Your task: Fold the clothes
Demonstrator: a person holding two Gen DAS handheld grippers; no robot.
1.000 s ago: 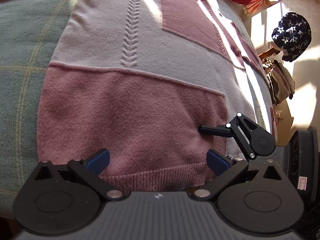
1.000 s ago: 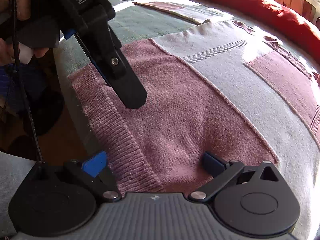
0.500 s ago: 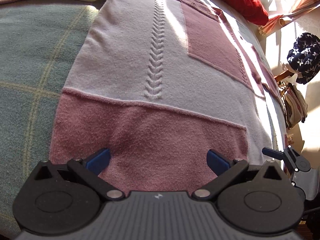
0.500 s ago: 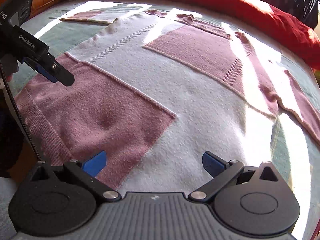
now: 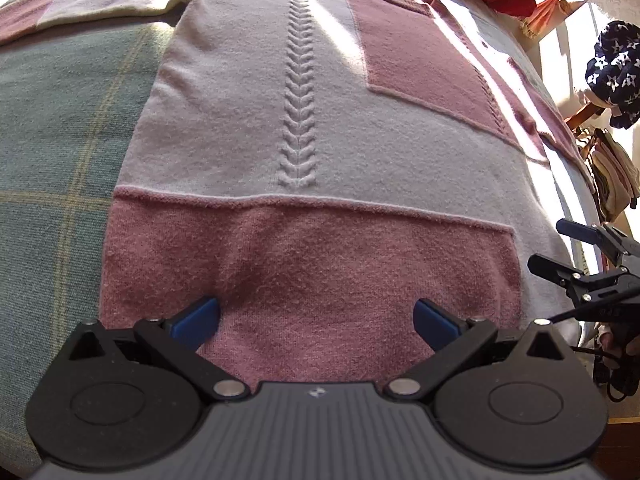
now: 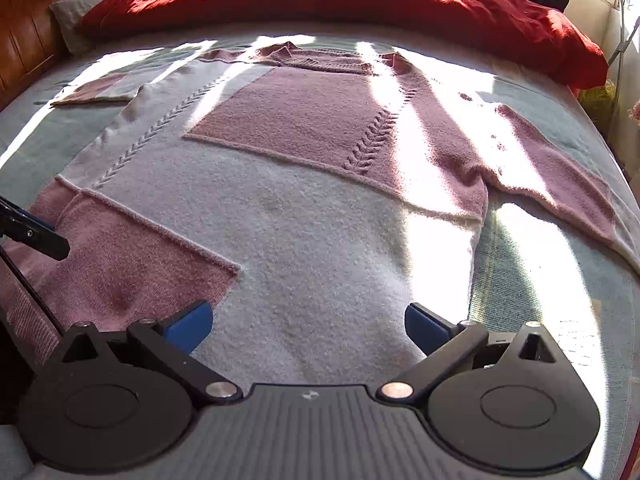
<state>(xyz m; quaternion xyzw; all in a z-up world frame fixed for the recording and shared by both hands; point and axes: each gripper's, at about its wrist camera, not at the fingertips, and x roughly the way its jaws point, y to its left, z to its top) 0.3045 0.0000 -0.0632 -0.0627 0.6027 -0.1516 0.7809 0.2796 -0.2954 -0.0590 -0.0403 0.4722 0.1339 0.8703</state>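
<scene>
Ahead of both grippers: we see a pink-and-white sweater [image 6: 304, 208] spread flat on a green plaid bedspread [image 5: 60, 128], sun stripes across it.
Left gripper [image 5: 316, 316]: we read the jaws as spread wide, blue pads [image 5: 198, 314] apart, nothing between them; it hovers just over the pink panel [image 5: 312, 272] near the hem.
Right gripper [image 6: 308, 322]: jaws also spread wide, nothing held; we place it over the white lower body of the sweater, the pink panel off to its left.
Sweater, from left gripper: pink panel directly under and ahead; white band with a raised braid stitch [image 5: 300, 100] further ahead; second pink block ahead-right; one sleeve [image 5: 100, 0] ahead-left, lying out sideways.
Sweater, from right gripper: collar [image 6: 320, 60] far ahead; right sleeve [image 6: 560, 168] ahead-right, angled out onto the bedspread; ribbed hem [image 6: 24, 320] at near left.
Contact: we cannot tell if either gripper's pads touch the knit.
Other gripper in view: right gripper's black fingers show at the far right of the left view [image 5: 576, 256]; the left gripper's finger tip shows at the left edge of the right view [image 6: 36, 232].
Far ahead of right gripper: red duvet [image 6: 340, 4] bunched along the head of the bed, wooden headboard [image 6: 24, 28] at far left.
Right of left gripper: dark star-print fabric [image 5: 614, 72] beyond the bed edge.
</scene>
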